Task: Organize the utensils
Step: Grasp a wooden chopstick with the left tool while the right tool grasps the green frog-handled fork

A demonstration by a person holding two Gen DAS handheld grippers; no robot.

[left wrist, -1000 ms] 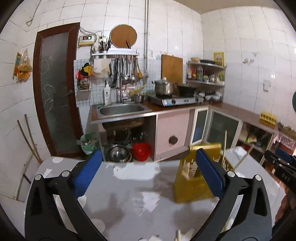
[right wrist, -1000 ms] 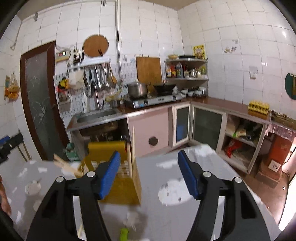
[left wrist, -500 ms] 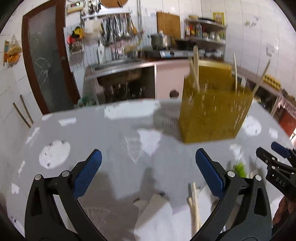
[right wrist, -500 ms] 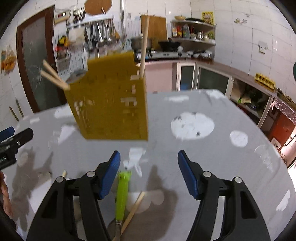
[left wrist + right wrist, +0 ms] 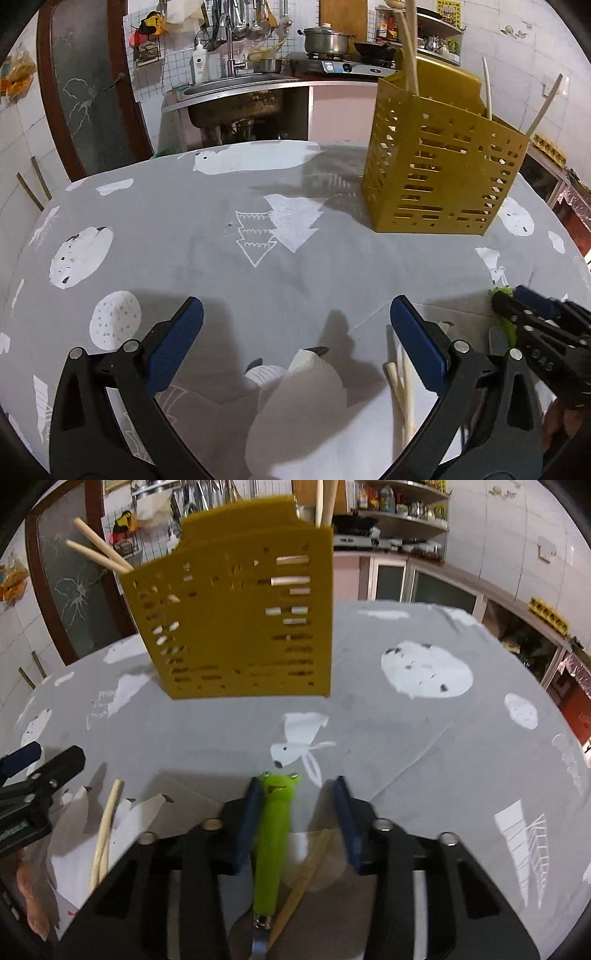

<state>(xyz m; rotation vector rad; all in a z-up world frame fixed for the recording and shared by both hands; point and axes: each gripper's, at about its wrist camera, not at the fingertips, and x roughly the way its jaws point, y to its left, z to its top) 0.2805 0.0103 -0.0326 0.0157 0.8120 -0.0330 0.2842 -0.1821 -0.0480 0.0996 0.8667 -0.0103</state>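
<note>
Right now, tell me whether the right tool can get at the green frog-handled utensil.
Probably yes: the right tool already straddles the green frog-handled utensil, jaws closing around its handle. Only a chopstick lies beside it, perhaps getting pinched too.

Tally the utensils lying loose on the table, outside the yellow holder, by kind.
Wooden chopsticks: 3
Green frog-handled utensil: 1
Total: 4
</note>
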